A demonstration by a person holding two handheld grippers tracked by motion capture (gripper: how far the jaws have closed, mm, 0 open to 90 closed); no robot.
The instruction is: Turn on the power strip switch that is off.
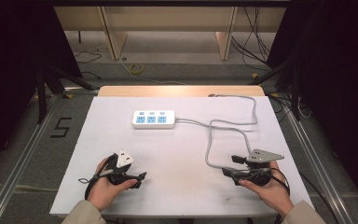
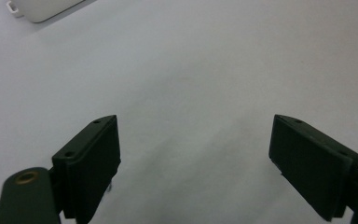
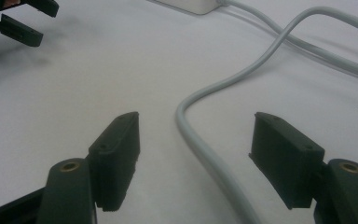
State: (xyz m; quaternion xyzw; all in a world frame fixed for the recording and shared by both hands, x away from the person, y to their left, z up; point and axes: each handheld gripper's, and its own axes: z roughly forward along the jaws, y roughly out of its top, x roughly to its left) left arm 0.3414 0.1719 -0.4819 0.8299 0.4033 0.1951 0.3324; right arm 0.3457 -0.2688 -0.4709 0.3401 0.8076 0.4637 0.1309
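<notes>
Power strip (image 1: 153, 119) sat at 12 o'clock on table (image 1: 121, 140), grey cable (image 1: 208, 149) looping to 3 o'clock. Probably light, rigid, slick; cable floppy. Best gripped across short sides. Left gripper (image 2: 193, 163) wide, empty. Right gripper (image 3: 193, 158) wide, straddling cable, untouched.

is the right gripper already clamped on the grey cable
No, the right gripper stands open, and the grey cable runs between its spread jaws, touching neither.

A white tabletop (image 1: 121, 196) stands on grey floor (image 1: 177, 70). Beyond its far edge are wooden desk legs (image 1: 114, 39), loose cables (image 1: 256, 42) and dark curtains (image 1: 9, 70).
</notes>
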